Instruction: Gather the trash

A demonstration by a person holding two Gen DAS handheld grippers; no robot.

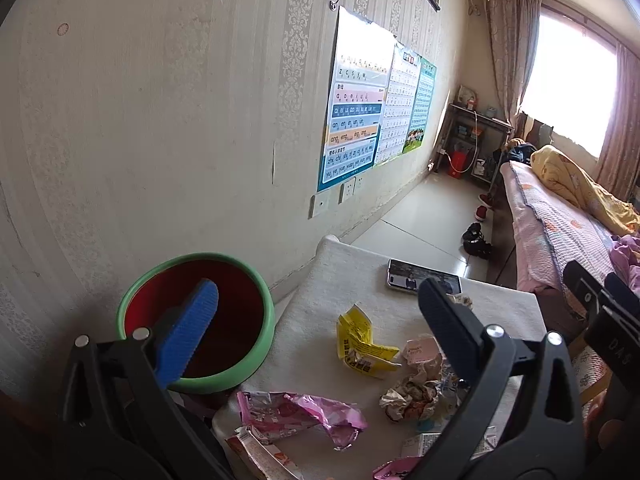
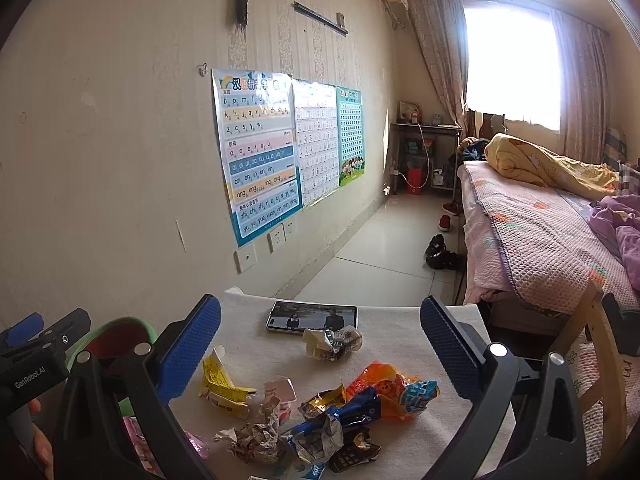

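Trash lies scattered on a white cloth-covered table. A yellow wrapper, a pink foil wrapper and a crumpled paper ball lie before my left gripper, which hangs open above them, holding nothing. A red bin with a green rim stands left of the table, behind the left finger. My right gripper is open and empty above an orange wrapper, a blue wrapper and a crumpled white wrapper.
A phone with a lit screen lies at the table's far edge. A wall with posters runs along the left. A bed stands to the right, with shoes on the tiled floor between.
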